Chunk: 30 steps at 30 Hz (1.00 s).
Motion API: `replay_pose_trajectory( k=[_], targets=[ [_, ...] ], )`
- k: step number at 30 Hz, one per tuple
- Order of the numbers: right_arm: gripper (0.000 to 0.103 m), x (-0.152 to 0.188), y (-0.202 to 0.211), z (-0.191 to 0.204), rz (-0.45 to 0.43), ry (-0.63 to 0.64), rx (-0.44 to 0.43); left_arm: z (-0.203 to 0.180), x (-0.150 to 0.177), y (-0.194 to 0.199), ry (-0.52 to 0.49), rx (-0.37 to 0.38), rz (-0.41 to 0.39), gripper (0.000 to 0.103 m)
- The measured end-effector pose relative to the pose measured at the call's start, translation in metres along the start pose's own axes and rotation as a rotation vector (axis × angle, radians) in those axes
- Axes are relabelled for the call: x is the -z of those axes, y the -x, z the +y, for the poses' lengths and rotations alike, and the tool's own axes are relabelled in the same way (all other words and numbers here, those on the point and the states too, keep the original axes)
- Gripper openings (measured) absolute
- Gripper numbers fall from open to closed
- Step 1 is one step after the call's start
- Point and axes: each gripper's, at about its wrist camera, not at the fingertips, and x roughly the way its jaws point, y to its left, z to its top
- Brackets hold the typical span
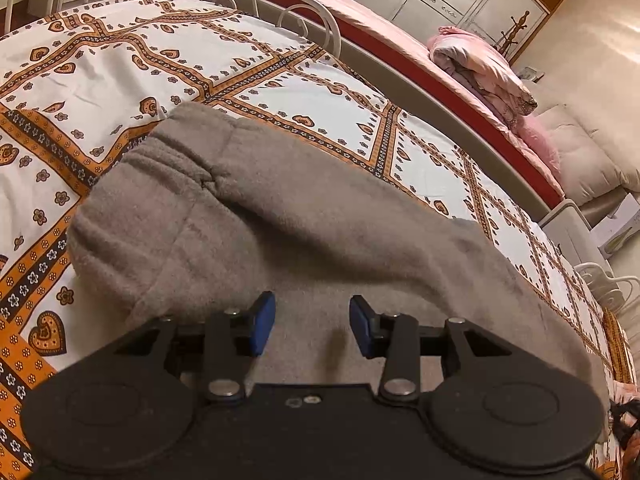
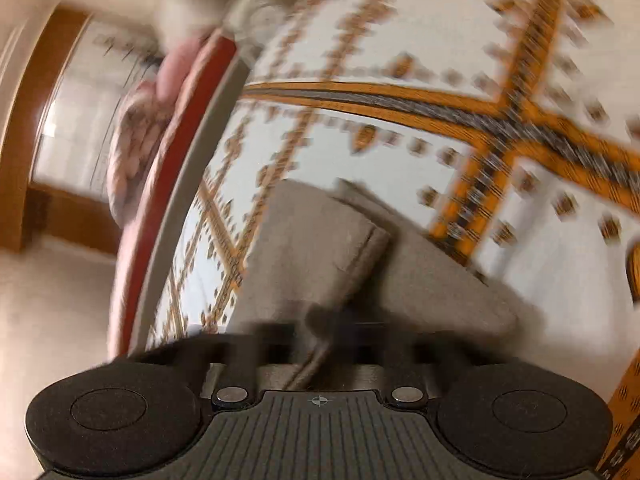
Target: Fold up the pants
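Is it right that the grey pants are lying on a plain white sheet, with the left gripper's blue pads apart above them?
Not quite. The sheet is not plain: it is white with orange bands and heart motifs, as the left wrist view shows. The grey pants do lie on it, with the left gripper pads apart above them.

Both wrist views close, angled down; share pants.
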Motion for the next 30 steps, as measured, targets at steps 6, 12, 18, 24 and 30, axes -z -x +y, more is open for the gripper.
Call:
replay_pose_trajectory(
  k=[6,12,18,24,30],
  targets=[
    [0.005,0.016,0.074,0.029,-0.157,0.199,-0.081,0.002,0.001,0.001,-0.008,0.011,0.003,0.032],
    [0.005,0.014,0.047,-0.016,0.016,0.09,0.127,0.001,0.0,0.0,0.007,0.004,0.003,0.032],
    [0.005,0.016,0.055,-0.007,-0.027,0.128,0.092,0.001,0.0,0.001,0.005,0.005,0.002,0.032],
    [0.005,0.012,0.046,-0.017,0.032,0.117,0.131,0.0,0.0,0.002,-0.003,0.001,0.003,0.033],
    [0.017,0.016,0.07,-0.025,0.005,0.076,0.111,0.0,-0.001,0.016,-0.036,-0.015,-0.024,0.036]
  ],
)
